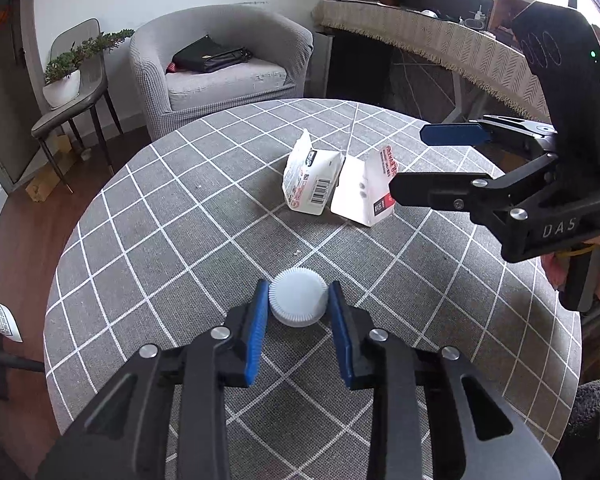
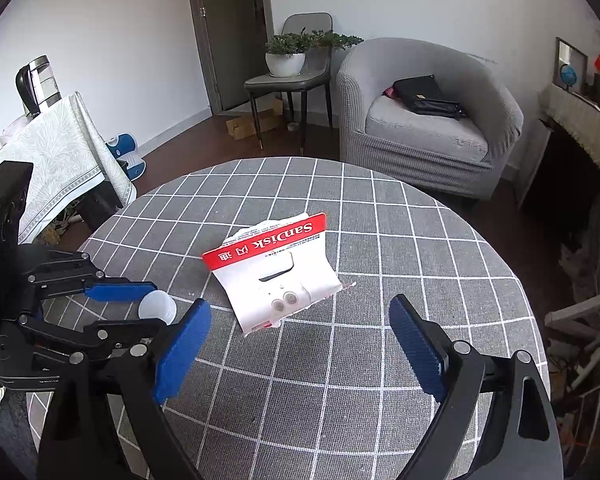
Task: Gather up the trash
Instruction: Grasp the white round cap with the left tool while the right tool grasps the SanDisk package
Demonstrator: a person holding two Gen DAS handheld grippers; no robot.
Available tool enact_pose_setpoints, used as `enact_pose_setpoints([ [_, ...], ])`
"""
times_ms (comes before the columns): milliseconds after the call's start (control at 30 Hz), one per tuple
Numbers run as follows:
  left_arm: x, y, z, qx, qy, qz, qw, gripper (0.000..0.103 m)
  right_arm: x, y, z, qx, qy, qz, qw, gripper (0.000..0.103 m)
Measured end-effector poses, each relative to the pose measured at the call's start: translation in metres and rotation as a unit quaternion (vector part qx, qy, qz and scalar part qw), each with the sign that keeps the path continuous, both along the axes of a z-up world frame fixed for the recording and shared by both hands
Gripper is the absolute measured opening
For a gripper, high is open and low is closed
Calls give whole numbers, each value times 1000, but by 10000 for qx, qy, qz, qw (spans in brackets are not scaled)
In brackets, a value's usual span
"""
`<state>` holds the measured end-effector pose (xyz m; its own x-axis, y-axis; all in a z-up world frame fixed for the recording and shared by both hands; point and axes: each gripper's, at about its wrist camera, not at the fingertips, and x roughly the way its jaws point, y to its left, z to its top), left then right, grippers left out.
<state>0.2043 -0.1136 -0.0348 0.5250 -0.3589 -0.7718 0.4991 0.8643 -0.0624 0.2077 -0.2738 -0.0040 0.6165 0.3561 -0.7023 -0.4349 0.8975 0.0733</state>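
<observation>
A white ribbed cap [image 1: 298, 297] lies on the round table with the grey checked cloth [image 1: 172, 216]. My left gripper [image 1: 298, 312] has its blue pads on both sides of the cap and is shut on it; the right wrist view shows the same gripper [image 2: 152, 304] and cap [image 2: 158, 307]. A torn white and red SanDisk package [image 1: 340, 184] stands in the middle of the table, also in the right wrist view [image 2: 278, 272]. My right gripper [image 2: 300, 344] is open and empty, just short of the package; it also shows in the left wrist view [image 1: 410, 164].
A grey armchair [image 2: 428, 120] with a black bag [image 2: 426, 96] stands beyond the table. A chair with a potted plant [image 2: 286, 60] is beside it. A side table with a kettle [image 2: 36, 84] is at left. A long cloth-covered desk [image 1: 440, 40] is at right.
</observation>
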Motion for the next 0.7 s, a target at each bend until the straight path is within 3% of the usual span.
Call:
enact_pose_setpoints([
  [100, -2, -1, 0, 149, -126, 12, 9998, 32, 5, 8, -2, -144, -65, 74, 9998, 91],
  [300, 0, 10, 0, -264, 55, 64, 9996, 32, 12, 21, -4, -237, -100, 391, 9989, 97],
  [700, -9, 22, 8, -514, 51, -30, 9987, 32, 29, 34, -9, -245, -76, 466, 9986, 99],
])
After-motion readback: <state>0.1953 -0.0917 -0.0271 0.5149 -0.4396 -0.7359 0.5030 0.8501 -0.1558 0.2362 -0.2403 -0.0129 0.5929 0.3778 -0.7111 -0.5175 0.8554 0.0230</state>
